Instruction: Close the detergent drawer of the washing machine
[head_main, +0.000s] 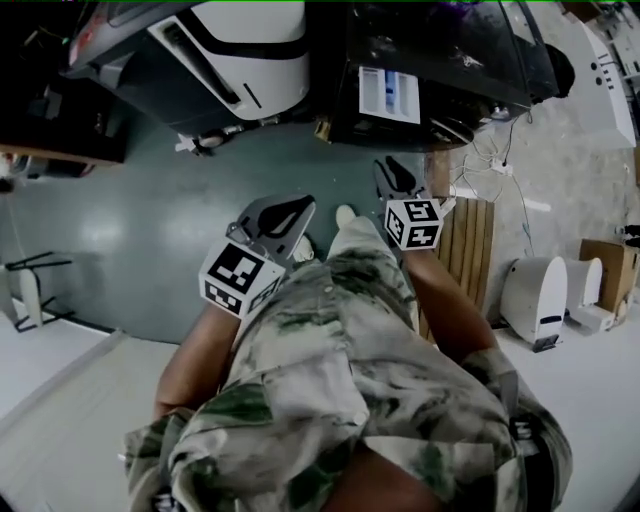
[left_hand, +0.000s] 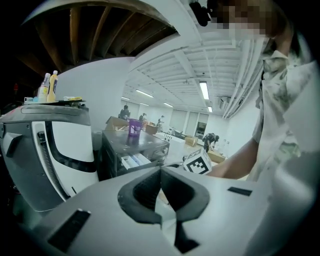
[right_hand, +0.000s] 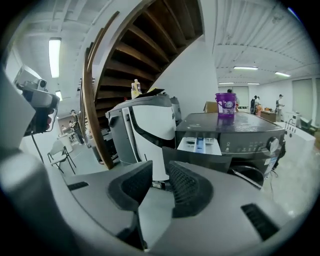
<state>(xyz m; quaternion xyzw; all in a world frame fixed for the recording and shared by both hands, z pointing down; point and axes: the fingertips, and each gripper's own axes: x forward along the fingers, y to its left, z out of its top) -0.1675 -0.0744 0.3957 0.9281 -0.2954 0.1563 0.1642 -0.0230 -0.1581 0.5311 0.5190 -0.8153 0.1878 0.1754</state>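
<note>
Drawer (right_hand: 200, 145) status: out, projecting from the upper front of the washer (right_hand: 250, 132), tray exposed. It is well apart from both my tools; neither touches it.

Right gripper (right_hand: 160, 172): my jaws stand narrowly apart, nothing between them. Left gripper (left_hand: 161, 172): my pads meet at the tips, empty.

Hazards I judge from here:

1. Off-centre push. If I press one corner of the drawer front, it may skew on its runners and jam short of flush. I should contact the middle of the front.
2. Snagging. My right jaws, being apart, could straddle the front's edge and drag it sideways. A closed tip or flat jaw side is safer.
3. High approach. A cup (right_hand: 225, 105) stands on the washer top, behind the drawer; a tool coming in above the drawer could knock it.
4. Excess force. A hard shove may make the drawer bounce back out.
</note>
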